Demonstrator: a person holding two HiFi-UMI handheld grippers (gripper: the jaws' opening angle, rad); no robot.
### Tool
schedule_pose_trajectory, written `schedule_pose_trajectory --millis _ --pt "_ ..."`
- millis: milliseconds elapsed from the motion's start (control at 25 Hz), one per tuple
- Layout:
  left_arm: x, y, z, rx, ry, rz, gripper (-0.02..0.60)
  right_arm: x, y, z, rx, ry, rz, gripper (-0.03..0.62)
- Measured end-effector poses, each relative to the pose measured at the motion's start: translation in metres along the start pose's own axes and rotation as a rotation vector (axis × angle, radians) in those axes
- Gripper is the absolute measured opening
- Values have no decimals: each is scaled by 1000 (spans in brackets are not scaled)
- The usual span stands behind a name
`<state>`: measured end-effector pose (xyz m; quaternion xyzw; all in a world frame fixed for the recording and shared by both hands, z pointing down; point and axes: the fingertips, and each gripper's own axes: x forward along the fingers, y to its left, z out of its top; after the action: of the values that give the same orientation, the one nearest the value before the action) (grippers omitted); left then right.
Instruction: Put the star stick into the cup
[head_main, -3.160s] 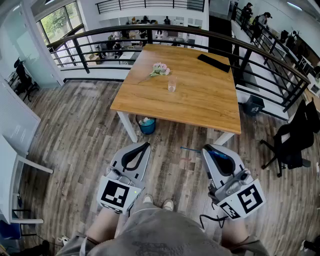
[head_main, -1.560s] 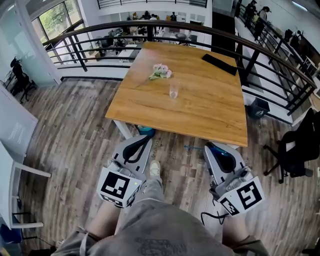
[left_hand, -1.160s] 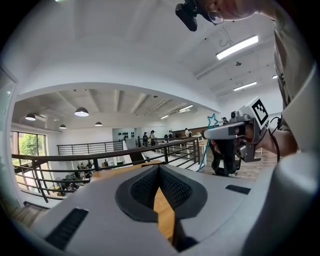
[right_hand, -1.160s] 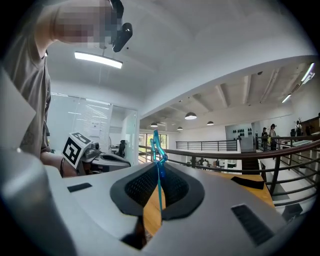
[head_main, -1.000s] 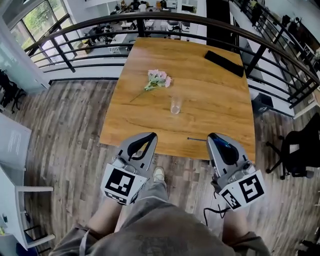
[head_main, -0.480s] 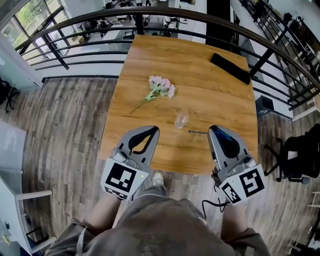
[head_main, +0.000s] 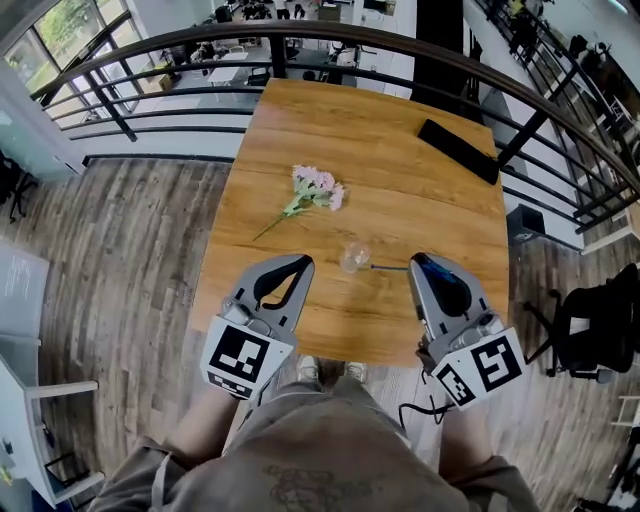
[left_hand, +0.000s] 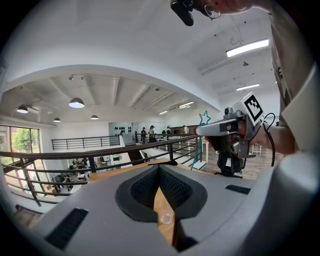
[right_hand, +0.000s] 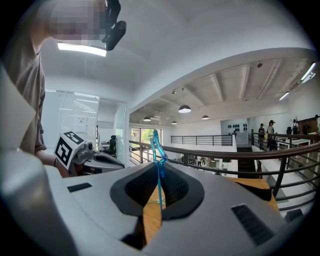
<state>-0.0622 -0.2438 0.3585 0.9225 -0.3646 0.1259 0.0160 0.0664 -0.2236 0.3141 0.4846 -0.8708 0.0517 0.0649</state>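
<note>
Because the star stick (right_hand: 159, 180) is a thin teal rod topped by an open star outline, we judge it light, a little bendy and apt to swivel, so it is best pinched on the shaft below the star. The right hand-held gripper (head_main: 425, 264) clamps it there, above the tabletop (head_main: 400, 190). The clear cup (head_main: 353, 256) stands near, at nine o'clock from that gripper. The left hand-held gripper (head_main: 288, 264) is closed and empty.

Head view: stick (head_main: 388, 267) is just a thin line, its near end hidden under the right gripper (head_main: 421, 263); star too small to make out. Cup (head_main: 352, 257) faint, rim unclear. Left gripper view: only 1 sliver of cup through the jaw gap. Black slab (head_main: 458, 150): can't identify.
</note>
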Motion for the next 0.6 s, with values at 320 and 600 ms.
schedule_pose_trajectory --millis 320,600 --pt "13 -8 14 31 -4 38 15 3 -13 6 -22 -15 54 41" --pt "28 7 29 69 -25 104 15 24 -25 10 -36 -32 99 41"
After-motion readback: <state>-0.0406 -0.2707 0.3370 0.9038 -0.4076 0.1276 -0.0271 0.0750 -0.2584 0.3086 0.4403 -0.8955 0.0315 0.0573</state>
